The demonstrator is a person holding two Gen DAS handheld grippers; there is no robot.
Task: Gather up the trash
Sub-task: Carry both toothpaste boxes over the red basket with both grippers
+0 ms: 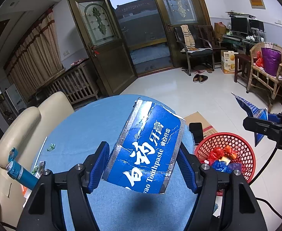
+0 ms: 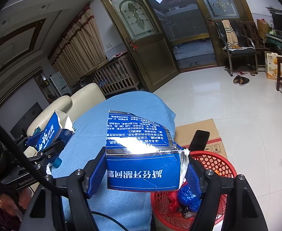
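My left gripper (image 1: 143, 166) is shut on a torn piece of blue toothpaste box (image 1: 144, 150) and holds it above the blue tablecloth (image 1: 79, 127). My right gripper (image 2: 144, 171) is shut on another torn piece of the same blue box (image 2: 141, 154), held near the table's right edge, just left of the red trash basket (image 2: 214, 165). The basket also shows in the left wrist view (image 1: 237, 144) with red and blue wrappers inside. The right gripper with its piece shows at the right of the left wrist view (image 1: 256, 119); the left gripper shows at the left of the right wrist view (image 2: 50, 134).
On the table lie a teal tube (image 1: 23, 175), a white straw (image 1: 41, 150) and small green wrappers (image 1: 51, 147). A black phone (image 1: 195, 132) stands by a flat cardboard box (image 1: 200, 121) on the floor. A cream sofa (image 1: 19, 127) is left of the table.
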